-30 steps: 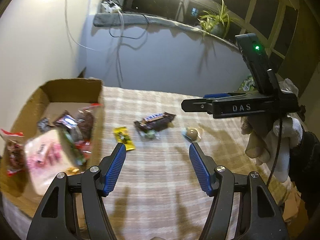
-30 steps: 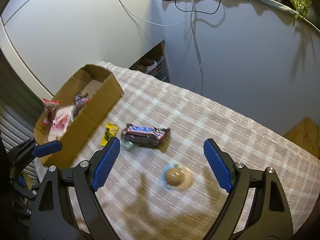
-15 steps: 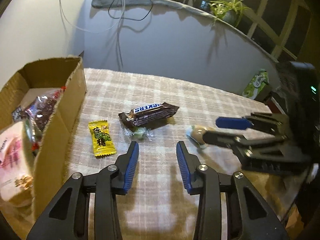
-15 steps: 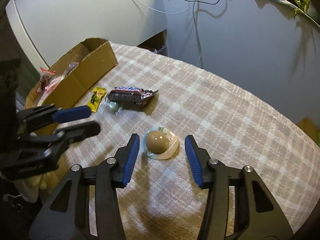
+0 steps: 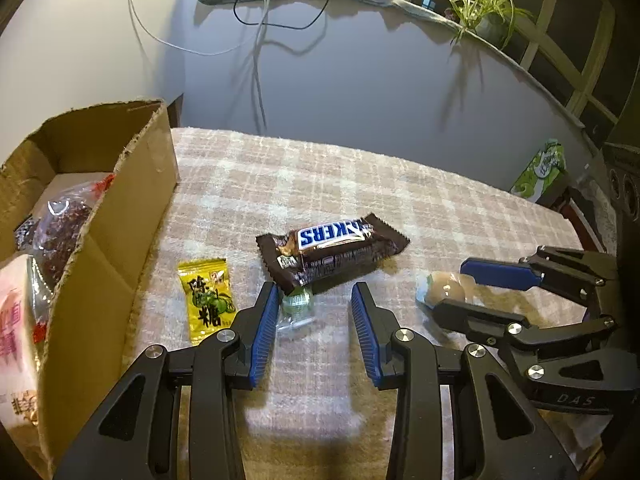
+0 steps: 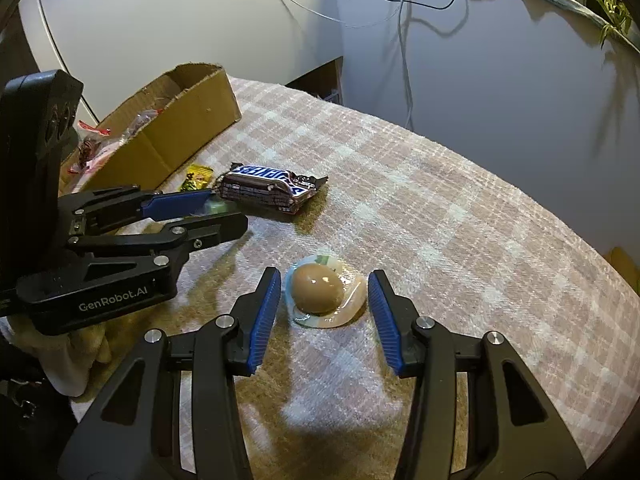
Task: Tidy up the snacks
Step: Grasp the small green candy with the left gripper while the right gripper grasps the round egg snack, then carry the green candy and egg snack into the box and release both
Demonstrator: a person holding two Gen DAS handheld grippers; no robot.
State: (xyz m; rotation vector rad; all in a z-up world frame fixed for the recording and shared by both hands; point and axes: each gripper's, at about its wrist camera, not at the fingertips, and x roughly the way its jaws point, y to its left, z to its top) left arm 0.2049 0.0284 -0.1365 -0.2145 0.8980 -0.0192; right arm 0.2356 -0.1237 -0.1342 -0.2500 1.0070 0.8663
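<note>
Checked beige cloth [image 5: 420,200], nubbly like a towel, is covering the table and filling the middle of both views. Lying on it at centre frame is a Snickers bar [image 5: 332,246] in glossy brown crinkled wrap, its long axis running left to right and tilting up toward the right. A small clear-wrapped green candy [image 5: 296,308] is sitting just below it, inside the left gripper [image 5: 314,300], whose jaws have just been closing and are standing apart around it. A flat yellow sachet [image 5: 208,296] is lying upright on its left, beside the torn cardboard box [image 5: 132,216]. At lower centre of the right view, the right gripper [image 6: 322,292] is straddling a round brown vacuum-packed egg [image 6: 318,288], jaws having just narrowed, not pressing.
</note>
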